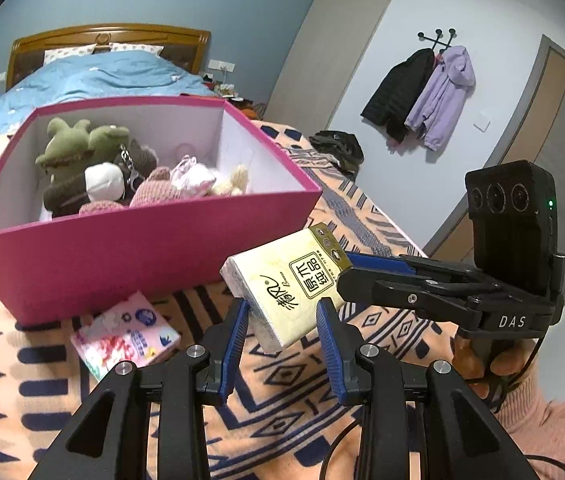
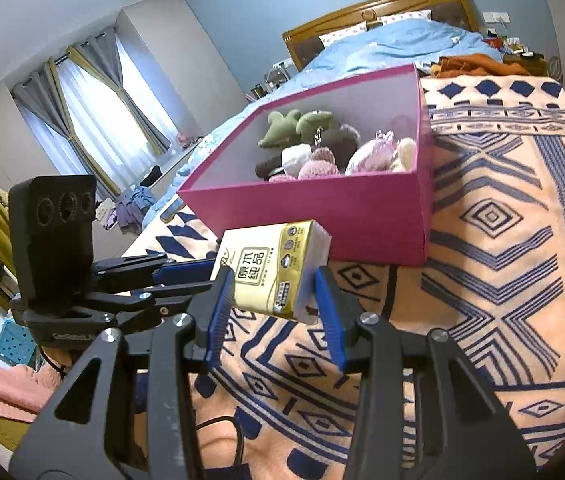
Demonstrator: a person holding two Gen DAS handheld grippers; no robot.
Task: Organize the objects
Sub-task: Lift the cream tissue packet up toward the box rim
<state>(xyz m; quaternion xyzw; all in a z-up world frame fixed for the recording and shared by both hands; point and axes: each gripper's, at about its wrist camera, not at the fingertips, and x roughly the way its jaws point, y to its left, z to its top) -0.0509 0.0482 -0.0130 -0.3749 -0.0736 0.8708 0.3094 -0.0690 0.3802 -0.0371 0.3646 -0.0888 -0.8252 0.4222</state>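
Both tools, left and right, clench the yellow paper tissue pack before the pink cardboard box; uneven pulling could tear it.

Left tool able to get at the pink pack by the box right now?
Probably not yet: the left tool is shut on the yellow tissue pack, which the right tool grips too. The pink pack lies uncovered on the blanket; once released, the way looks free.

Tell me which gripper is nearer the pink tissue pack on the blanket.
Left. The left gripper holds the yellow pack just right of the pink tissue pack; the right gripper grips its far end, further away.
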